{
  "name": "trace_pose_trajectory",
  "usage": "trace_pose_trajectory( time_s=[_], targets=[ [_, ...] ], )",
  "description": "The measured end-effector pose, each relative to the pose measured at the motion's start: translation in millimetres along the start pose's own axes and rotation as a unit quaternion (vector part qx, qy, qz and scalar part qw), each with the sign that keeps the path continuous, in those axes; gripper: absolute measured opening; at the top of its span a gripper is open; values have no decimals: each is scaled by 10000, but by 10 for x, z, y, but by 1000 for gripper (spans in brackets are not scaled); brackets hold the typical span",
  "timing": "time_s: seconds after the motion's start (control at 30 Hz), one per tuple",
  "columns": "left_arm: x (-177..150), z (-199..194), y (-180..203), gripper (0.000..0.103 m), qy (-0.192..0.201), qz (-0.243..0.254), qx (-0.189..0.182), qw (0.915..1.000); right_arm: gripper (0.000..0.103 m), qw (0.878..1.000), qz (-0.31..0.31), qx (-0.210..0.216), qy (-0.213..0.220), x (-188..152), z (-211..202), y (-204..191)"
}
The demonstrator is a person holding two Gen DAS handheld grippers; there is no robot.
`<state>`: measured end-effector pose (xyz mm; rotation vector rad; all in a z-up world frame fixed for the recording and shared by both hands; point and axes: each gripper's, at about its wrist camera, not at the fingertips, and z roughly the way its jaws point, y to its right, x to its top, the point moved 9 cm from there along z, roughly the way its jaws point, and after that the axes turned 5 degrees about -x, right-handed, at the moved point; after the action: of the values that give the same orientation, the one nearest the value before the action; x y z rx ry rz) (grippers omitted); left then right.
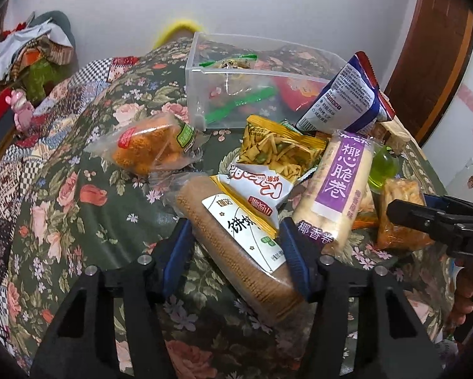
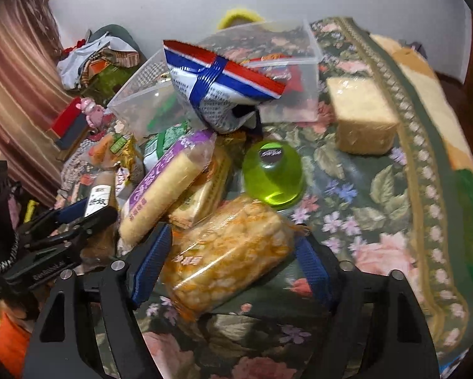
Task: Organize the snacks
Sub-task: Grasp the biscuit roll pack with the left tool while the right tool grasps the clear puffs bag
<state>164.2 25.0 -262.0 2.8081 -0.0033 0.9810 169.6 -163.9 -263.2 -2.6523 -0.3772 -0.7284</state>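
Note:
A pile of snack packs lies on a floral cloth in front of a clear plastic bin (image 1: 204, 66). My left gripper (image 1: 234, 230) is open, its blue fingers on either side of a brown biscuit pack (image 1: 236, 246) with a white label. My right gripper (image 2: 233, 246) is open around an orange-yellow puffed snack pack (image 2: 227, 252); it also shows in the left wrist view (image 1: 397, 211). A purple-labelled wafer roll pack (image 1: 334, 183) lies between them. A blue-white-red bag (image 2: 223, 85) leans by the bin (image 2: 286, 44). A green jelly cup (image 2: 272, 170) sits behind the puffed pack.
The bin holds green-edged and red packs (image 1: 294, 93). An orange fried-snack bag (image 1: 151, 145) and a yellow noodle-snack bag (image 1: 277, 145) lie before it. A wrapped pale cake block (image 2: 362, 117) sits at right. Clutter (image 1: 31, 53) is stacked far left by the wall.

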Motion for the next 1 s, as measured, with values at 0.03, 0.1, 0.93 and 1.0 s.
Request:
trace_pose_trajectory(
  time_s=[0.03,0.1,0.93,1.0],
  targets=[
    [20,2,-16,50,26,22,29,10000,78,10000,-24,-8,8,-2,8,-25],
    [29,-17,-22,45,58,68,47,9999,77,9999,-106,-78,59,4,1,-52],
    [28,138,-137,42,57,292,242,9993,29,9942,-569,-310,853,244,-418,-58],
    [32,93,-133,38,96,319,260,9991,29,9941,-558,-328,867,249,-438,-62]
  ],
)
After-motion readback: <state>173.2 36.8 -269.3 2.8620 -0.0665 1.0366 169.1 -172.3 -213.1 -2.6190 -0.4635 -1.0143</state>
